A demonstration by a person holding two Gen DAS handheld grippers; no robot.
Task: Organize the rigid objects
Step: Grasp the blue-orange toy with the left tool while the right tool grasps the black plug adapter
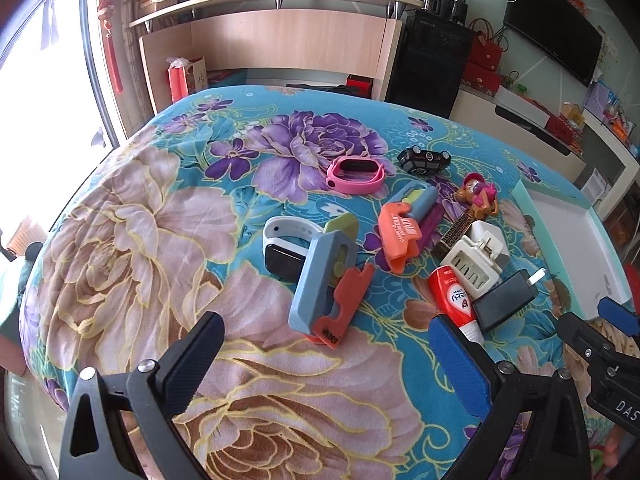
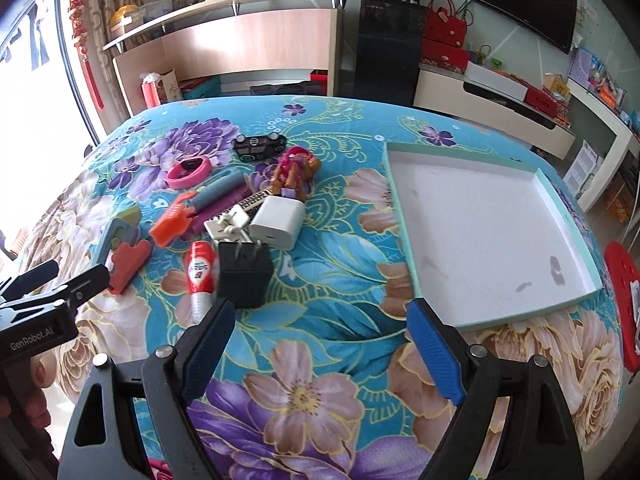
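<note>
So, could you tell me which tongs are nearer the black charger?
Right. The right tongs sit just in front of the black charger, one pad almost touching it; the left tongs sit further off to its left.

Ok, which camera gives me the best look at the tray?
The right wrist view: the whole tray shows, with its teal rim and nothing lying on its white floor. The left wrist view catches only a cropped part at its right edge.

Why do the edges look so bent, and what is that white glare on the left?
Both views are fisheye, so the flowered bedspread bulges like a dome and the shelf bows. In both views, daylight from the window at left is blown out to white. The tray in the right wrist view stays sharp.
</note>
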